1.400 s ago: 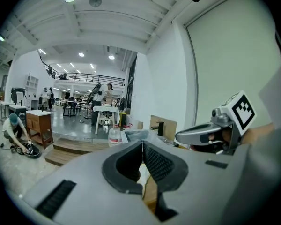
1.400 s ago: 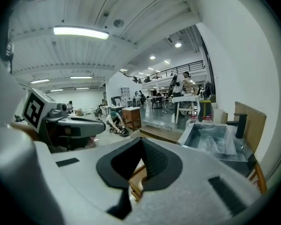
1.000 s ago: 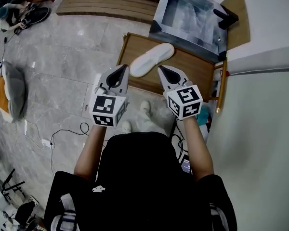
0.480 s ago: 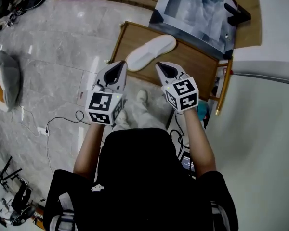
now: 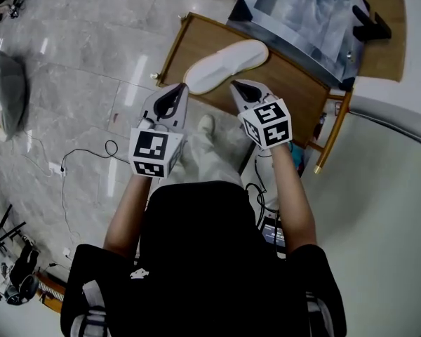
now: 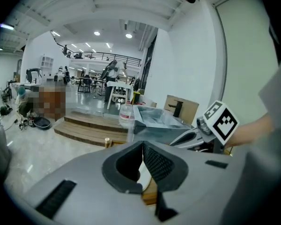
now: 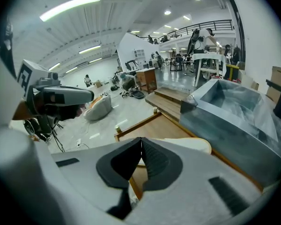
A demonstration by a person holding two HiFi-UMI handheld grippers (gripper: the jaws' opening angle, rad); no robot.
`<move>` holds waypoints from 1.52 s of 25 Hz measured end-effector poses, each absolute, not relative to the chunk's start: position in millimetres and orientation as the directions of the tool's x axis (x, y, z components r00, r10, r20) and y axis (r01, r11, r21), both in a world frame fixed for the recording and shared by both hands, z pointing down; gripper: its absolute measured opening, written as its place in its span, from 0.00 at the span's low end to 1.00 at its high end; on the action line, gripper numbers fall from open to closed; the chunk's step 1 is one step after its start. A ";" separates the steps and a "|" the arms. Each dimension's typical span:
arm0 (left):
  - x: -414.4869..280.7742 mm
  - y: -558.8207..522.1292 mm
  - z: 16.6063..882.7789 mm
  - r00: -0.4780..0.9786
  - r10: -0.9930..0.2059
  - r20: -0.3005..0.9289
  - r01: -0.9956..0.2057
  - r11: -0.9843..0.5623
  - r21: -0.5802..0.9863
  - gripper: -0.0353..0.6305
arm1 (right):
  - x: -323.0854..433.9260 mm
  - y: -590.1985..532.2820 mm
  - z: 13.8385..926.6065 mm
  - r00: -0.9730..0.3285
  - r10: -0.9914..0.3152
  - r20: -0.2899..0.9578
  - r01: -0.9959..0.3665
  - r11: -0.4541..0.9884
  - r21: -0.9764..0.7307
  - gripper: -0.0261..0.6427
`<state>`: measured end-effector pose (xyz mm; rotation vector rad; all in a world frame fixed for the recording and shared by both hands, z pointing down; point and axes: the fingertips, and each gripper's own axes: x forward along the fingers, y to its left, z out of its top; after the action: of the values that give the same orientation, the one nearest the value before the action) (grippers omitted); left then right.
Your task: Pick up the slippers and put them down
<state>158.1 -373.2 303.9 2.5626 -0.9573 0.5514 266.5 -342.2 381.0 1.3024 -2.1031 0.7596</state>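
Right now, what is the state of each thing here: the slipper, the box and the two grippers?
white slipper: lying flat on the wooden board, not held.
left gripper: shut, empty.
right gripper: shut, empty.
grey box: open on top, no lid.

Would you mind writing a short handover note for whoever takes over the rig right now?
Left gripper: shut, empty, by the near end of the slipper.
Right gripper: shut, empty, just short of the slipper's middle.
The slipper is white and lies flat on the low wooden table; only one is in view.
Done: nothing lifted yet.
Left: open a gripper, grasp the slipper, lift it, put it down.
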 end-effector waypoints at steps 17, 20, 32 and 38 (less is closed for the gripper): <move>143.2 -377.8 355.3 0.631 -0.560 0.537 -0.733 -0.658 0.174 0.06 | 264.4 -378.0 470.9 -0.370 -0.463 0.806 -0.849 0.521 -0.090 0.22; 140.8 -376.8 362.0 0.621 -0.560 0.548 -0.737 -0.655 0.166 0.06 | 258.0 -382.4 482.0 -0.376 -0.432 0.820 -0.813 0.577 -0.070 0.24; 134.7 -379.9 378.2 0.589 -0.559 0.584 -0.764 -0.621 0.177 0.06 | 244.0 -393.1 515.5 -0.382 -0.314 0.869 -0.673 0.739 -0.028 0.30; 128.2 -381.1 383.4 0.567 -0.564 0.600 -0.782 -0.598 0.176 0.06 | 243.7 -396.1 524.7 -0.361 -0.311 0.879 -0.647 0.763 0.004 0.23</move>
<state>128.2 -381.1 383.4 2.3771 -1.0858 0.6938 243.7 -396.1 524.7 0.7243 -1.9667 0.4250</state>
